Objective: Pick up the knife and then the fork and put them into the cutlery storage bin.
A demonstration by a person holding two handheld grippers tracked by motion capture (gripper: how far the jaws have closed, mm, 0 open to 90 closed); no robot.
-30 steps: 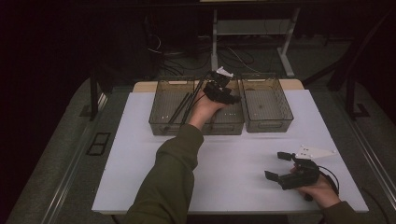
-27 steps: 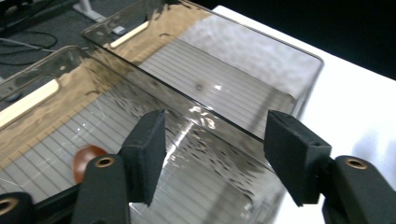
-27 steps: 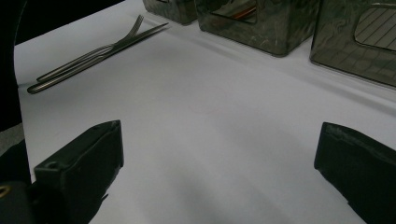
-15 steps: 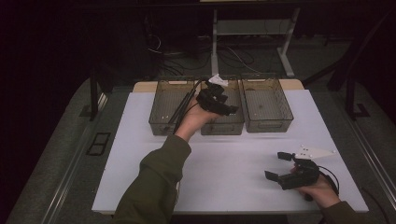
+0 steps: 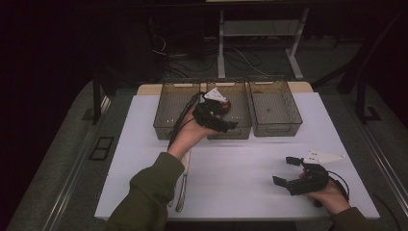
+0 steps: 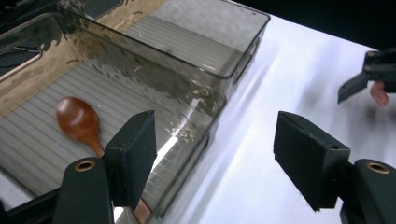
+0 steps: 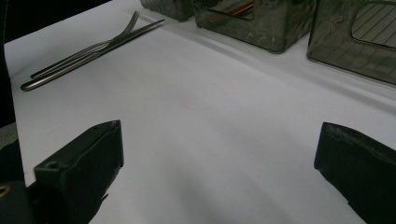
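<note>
My left gripper [image 5: 227, 118] hangs open over the front edge of the middle smoky bin [image 5: 243, 126], with nothing between its jaws. In the left gripper view a brown wooden spoon [image 6: 78, 120] lies on that bin's ribbed floor [image 6: 42, 140], behind my left gripper's [image 6: 215, 154] near jaw, and its handle runs under that jaw. A reddish bit of the spoon [image 5: 226, 103] peeks out beside the gripper in the high view. My right gripper [image 5: 285, 171] rests open and empty near the table's front right, low over the white surface [image 7: 219, 116].
Three clear bins stand in a row at the back: the left bin [image 5: 166, 122], the middle one, the right bin [image 5: 276, 126]. A fork and a knife [image 7: 88, 51] lie side by side on the table's front left, partly under the left forearm [image 5: 149, 192].
The left gripper has drawn back from over the middle bin toward the person and slightly left. The right gripper has stayed put.
</note>
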